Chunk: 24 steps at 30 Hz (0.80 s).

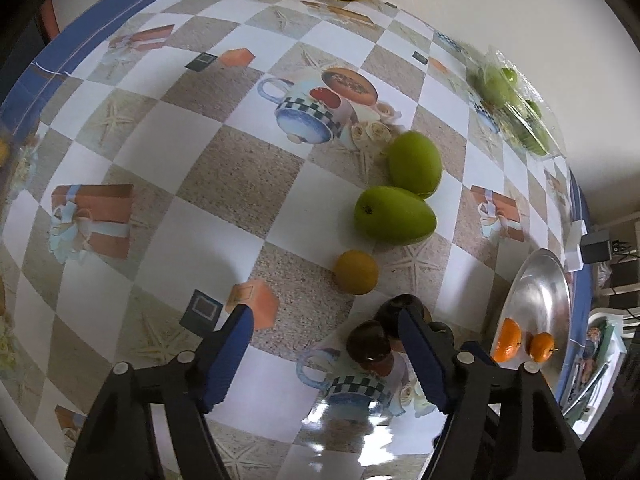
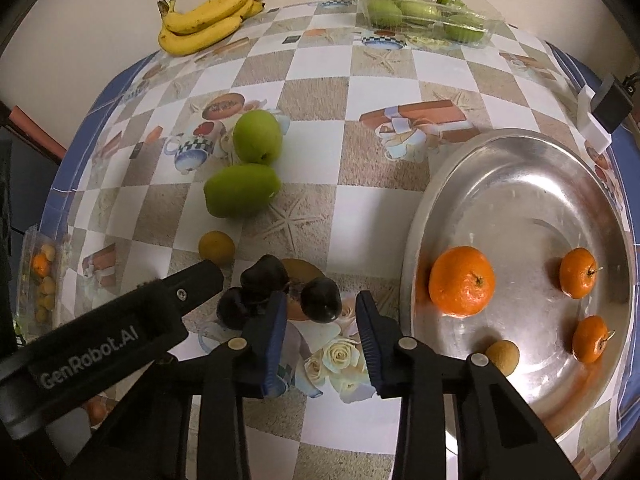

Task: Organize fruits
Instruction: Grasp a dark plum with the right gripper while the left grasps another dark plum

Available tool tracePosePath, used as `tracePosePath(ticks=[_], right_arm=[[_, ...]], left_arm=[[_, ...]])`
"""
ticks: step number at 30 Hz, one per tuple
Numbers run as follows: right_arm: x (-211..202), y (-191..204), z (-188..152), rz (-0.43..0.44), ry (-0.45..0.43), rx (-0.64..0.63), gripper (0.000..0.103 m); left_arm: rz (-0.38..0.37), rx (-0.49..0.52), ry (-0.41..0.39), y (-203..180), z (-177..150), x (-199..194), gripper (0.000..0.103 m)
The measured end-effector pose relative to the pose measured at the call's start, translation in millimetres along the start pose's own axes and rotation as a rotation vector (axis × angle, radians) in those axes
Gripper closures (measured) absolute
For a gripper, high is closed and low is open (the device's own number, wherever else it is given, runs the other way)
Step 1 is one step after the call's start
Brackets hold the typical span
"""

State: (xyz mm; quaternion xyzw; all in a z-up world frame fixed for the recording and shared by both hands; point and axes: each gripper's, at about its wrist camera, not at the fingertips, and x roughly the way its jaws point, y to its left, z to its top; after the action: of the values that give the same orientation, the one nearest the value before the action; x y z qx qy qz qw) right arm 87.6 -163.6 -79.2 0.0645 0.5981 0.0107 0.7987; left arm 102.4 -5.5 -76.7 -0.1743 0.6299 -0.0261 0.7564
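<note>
Three dark plums (image 2: pixel 264 278) lie on the patterned tablecloth, also in the left wrist view (image 1: pixel 370 344). My right gripper (image 2: pixel 322 316) is open with one plum (image 2: pixel 321 300) just beyond its fingertips. My left gripper (image 1: pixel 326 330) is open and empty, low over the cloth left of the plums; its body shows in the right wrist view (image 2: pixel 120 320). A yellow-orange fruit (image 2: pixel 216 247) and two green mangoes (image 2: pixel 242 190) lie further out. A metal tray (image 2: pixel 520 184) on the right holds three oranges (image 2: pixel 462 280) and a small brown fruit (image 2: pixel 502 356).
A banana bunch (image 2: pixel 208 20) lies at the far edge by the wall. A clear plastic box of green fruit (image 2: pixel 428 12) sits at the far right. A small packet of fruit (image 2: pixel 40 276) is at the left edge. A white and black block (image 2: pixel 600 116) stands beyond the tray.
</note>
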Motion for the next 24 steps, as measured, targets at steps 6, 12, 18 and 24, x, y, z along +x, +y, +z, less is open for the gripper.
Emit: tracePosePath(ticks=[6,12,18,24], right_arm=[[6.0,1.5,0.7,-0.015,0.014,-0.011,0.070],[10.3,3.0,1.3,-0.014,0.016,-0.016,0.075],[13.1,5.1,2.4,-0.019,0.009,-0.023,0.075],[11.5,5.2,2.0,-0.016,0.001,-0.026,0.079]], left_arm=[[-0.007,-0.003,0.011,-1.6,0.2,1.9,0.026],[-0.010,-0.005,0.015,-2.3,0.7,2.5,0.026],[-0.010,-0.003,0.013,-2.6,0.5,1.8,0.026],[-0.012,-0.004,0.011,-2.9,0.6,1.4,0.026]])
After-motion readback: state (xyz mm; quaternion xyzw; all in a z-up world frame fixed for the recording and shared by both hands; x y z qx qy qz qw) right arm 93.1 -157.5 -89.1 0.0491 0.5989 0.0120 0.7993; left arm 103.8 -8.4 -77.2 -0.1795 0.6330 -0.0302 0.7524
